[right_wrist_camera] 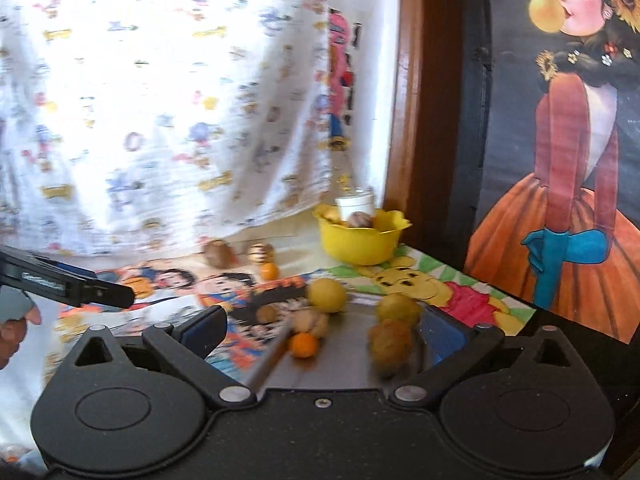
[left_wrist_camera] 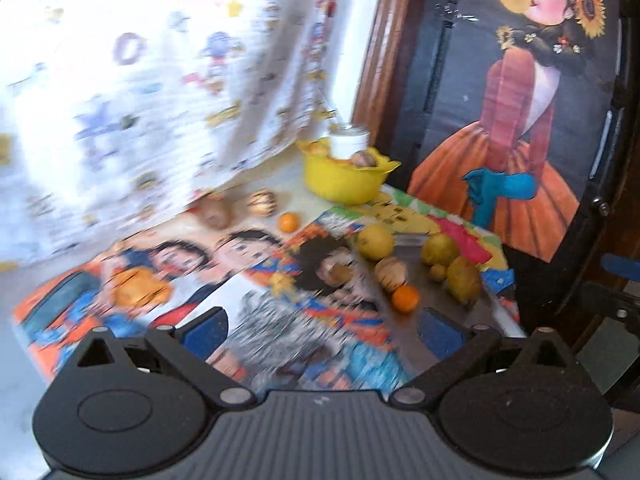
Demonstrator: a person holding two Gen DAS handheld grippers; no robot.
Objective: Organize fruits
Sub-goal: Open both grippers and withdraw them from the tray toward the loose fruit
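Observation:
Several fruits lie on a metal tray (left_wrist_camera: 492, 312) (right_wrist_camera: 344, 360): yellow round ones (left_wrist_camera: 375, 241) (right_wrist_camera: 327, 295), a striped brown one (left_wrist_camera: 391, 274) (right_wrist_camera: 310, 322) and a small orange (left_wrist_camera: 405, 299) (right_wrist_camera: 304, 345). Farther back on the printed table cover lie another orange (left_wrist_camera: 289, 222) (right_wrist_camera: 269, 271), a striped fruit (left_wrist_camera: 262, 203) (right_wrist_camera: 261, 254) and a brown one (left_wrist_camera: 215, 212) (right_wrist_camera: 218, 254). A yellow bowl (left_wrist_camera: 344, 182) (right_wrist_camera: 358, 240) holds fruit and a white cup. My left gripper (left_wrist_camera: 324, 332) is open and holds nothing. My right gripper (right_wrist_camera: 324, 332) is open over the tray's near side, also without anything in it.
A patterned white curtain (left_wrist_camera: 140, 100) hangs behind the table on the left. A dark panel with a painted figure (left_wrist_camera: 520, 140) stands on the right past the table's edge. A person's hand (right_wrist_camera: 12, 332) shows at the left edge under a black bar (right_wrist_camera: 68, 280).

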